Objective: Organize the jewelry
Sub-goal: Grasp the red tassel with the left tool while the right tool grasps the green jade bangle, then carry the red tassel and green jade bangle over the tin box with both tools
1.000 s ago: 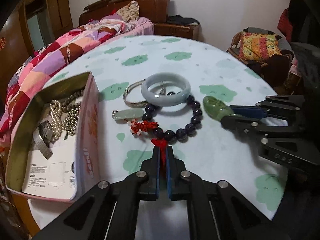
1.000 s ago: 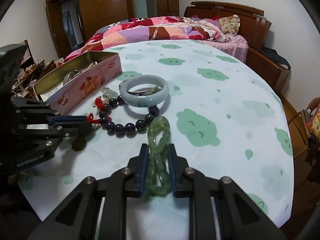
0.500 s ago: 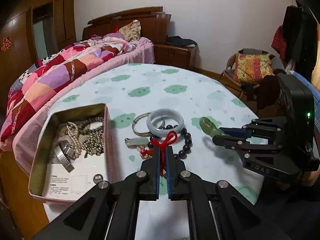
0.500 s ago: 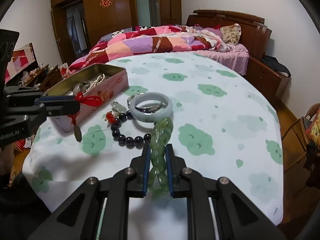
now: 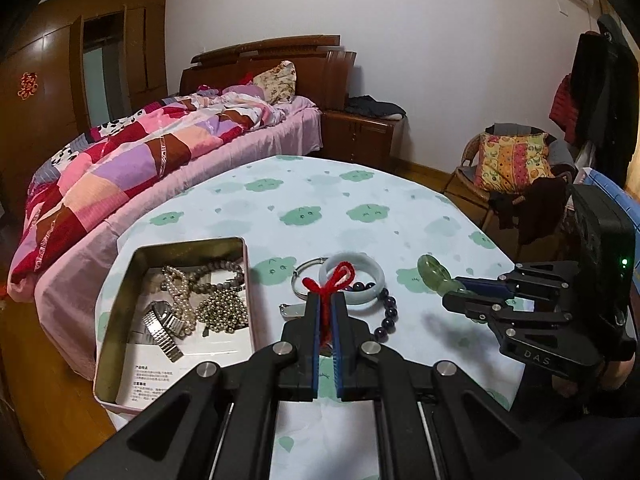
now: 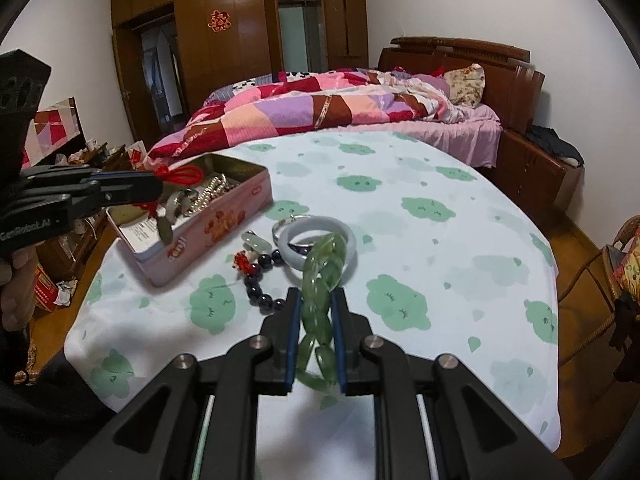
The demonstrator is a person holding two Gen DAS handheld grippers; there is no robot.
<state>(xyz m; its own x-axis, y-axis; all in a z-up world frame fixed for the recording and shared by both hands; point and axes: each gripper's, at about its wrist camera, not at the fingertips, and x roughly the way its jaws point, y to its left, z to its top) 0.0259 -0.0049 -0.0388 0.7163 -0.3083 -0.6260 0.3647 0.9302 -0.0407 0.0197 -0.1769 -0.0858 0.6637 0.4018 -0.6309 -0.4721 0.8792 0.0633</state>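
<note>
My left gripper (image 5: 327, 300) is shut on a red cord (image 5: 334, 280) and holds it high above the table; in the right wrist view the cord (image 6: 180, 176) carries a dark green pendant (image 6: 165, 229) that hangs over the pink tin box (image 6: 224, 224). My right gripper (image 6: 316, 308) is shut on a green jade link bracelet (image 6: 320, 280), raised above the table; it also shows in the left wrist view (image 5: 434, 274). A pale jade bangle (image 6: 318, 240), a dark bead bracelet (image 6: 260, 280), a silver bangle (image 5: 306, 280) and a small pale pendant (image 6: 256, 242) lie on the cloth.
The tin box (image 5: 116, 320) holds pearl strings, bead chains and a metal watch (image 5: 164, 326). The round table (image 6: 440, 240) has a white cloth with green clouds. A bed (image 5: 140, 160) stands behind it and a chair (image 5: 508, 168) to the right.
Both grippers have risen well above the table. The left one lifted the red cord and pendant off the cloth and carried them left over the tin box. The right one lifted the green bracelet.
</note>
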